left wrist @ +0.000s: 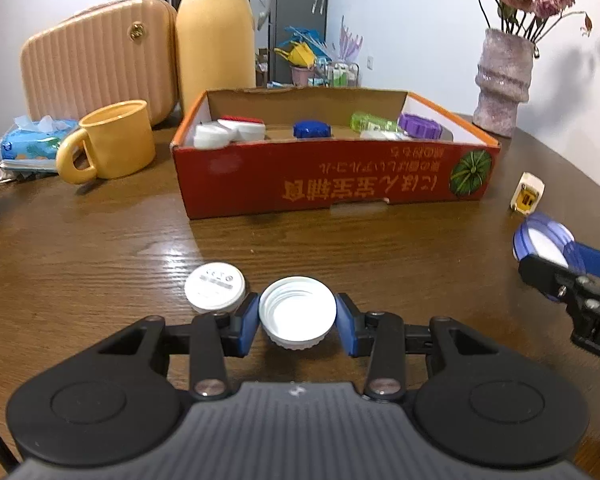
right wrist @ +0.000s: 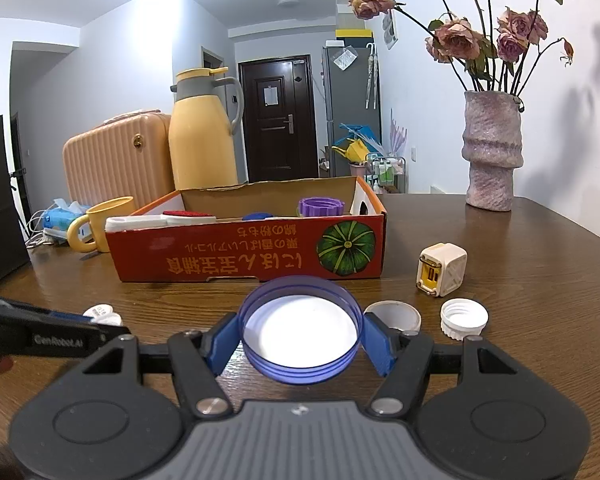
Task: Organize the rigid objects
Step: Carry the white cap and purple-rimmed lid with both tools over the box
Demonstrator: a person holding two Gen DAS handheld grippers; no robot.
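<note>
Left wrist view, lower centre: left gripper [left wrist: 297, 322] clamping white cap [left wrist: 297, 312]; right gripper [right wrist: 300, 340] clamping blue lid [right wrist: 300, 330], presumably bound for box [left wrist: 332, 176].

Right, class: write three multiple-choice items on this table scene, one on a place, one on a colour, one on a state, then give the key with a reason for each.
1. Where does the small white charger stand?
A. inside the cardboard box
B. on the table, right of the cardboard box
C. on top of the mug

2. What colour is the lid in the right gripper?
A. red
B. green
C. see-through blue

3. How is the white cap in the left gripper held?
A. open side up
B. open side down
C. on its edge

Key:
1 B: it stands on the bare table beside the cardboard box.
2 C: the right gripper grips a blue lid with a white inside.
3 A: the left gripper shows the white cap with its threads facing up.
</note>
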